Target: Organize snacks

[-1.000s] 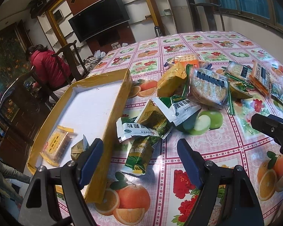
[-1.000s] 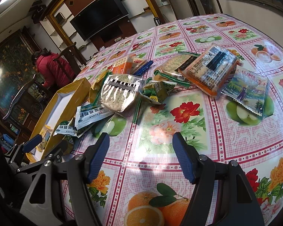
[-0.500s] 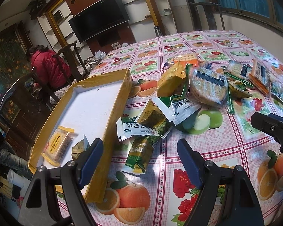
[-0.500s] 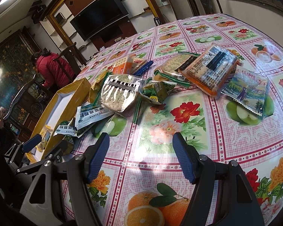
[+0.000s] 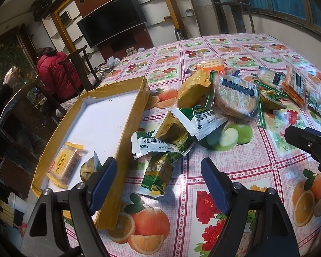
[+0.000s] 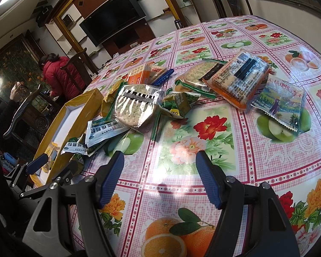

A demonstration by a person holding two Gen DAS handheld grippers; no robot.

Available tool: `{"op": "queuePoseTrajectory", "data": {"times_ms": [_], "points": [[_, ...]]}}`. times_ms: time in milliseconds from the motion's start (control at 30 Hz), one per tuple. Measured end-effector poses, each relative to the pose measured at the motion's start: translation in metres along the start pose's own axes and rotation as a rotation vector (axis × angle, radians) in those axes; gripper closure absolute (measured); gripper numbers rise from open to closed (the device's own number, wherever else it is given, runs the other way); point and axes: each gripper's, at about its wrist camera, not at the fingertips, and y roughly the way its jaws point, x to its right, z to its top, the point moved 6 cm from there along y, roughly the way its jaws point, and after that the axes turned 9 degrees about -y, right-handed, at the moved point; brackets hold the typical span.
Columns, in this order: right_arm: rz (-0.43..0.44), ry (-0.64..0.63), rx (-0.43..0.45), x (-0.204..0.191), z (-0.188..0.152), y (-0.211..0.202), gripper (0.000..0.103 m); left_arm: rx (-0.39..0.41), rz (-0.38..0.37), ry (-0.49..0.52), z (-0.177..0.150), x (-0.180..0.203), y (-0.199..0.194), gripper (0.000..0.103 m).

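Observation:
A yellow box with a white floor lies on the left of the table; it also shows in the right wrist view. Inside it lie a yellow cake packet and a small green packet. A heap of snack packets lies right of the box: a green pea packet, white-green sachets, a round cracker pack and an orange cracker pack. My left gripper is open and empty, just before the green pea packet. My right gripper is open and empty over bare tablecloth.
The table has a fruit-and-flower cloth. A picture packet lies apart at the right. Wooden chairs and a person in a red jacket are beyond the table's left edge. My right gripper's finger shows in the left wrist view.
Both grippers stay almost still and open. A second person's arm has come into view at the far left.

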Motion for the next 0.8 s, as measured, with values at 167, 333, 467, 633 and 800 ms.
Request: {"op": "queuePoseTrajectory", "data": {"times_ms": [167, 333, 467, 633, 800], "points": [[0.0, 0.001, 0.0, 0.0001, -0.0001, -0.0002, 0.033, -0.002, -0.001, 0.002, -0.0012, 0.0004, 0.0002, 0.023], [0.0, 0.0, 0.0, 0.0003, 0.0001, -0.0003, 0.032, -0.004, -0.002, 0.001, -0.0021, 0.0001, 0.0001, 0.023], [0.0, 0.0, 0.0, 0.0003, -0.0002, -0.0003, 0.032, -0.003, -0.001, 0.002, -0.0019, 0.0003, 0.0004, 0.023], [0.0, 0.0, 0.0, 0.0004, 0.0001, -0.0004, 0.032, -0.003, -0.001, 0.002, -0.0018, 0.0004, 0.0004, 0.023], [0.0, 0.001, 0.0, 0.0005, 0.0001, -0.0004, 0.032, -0.003, -0.001, 0.002, -0.0019, 0.0002, 0.0001, 0.023]]}}
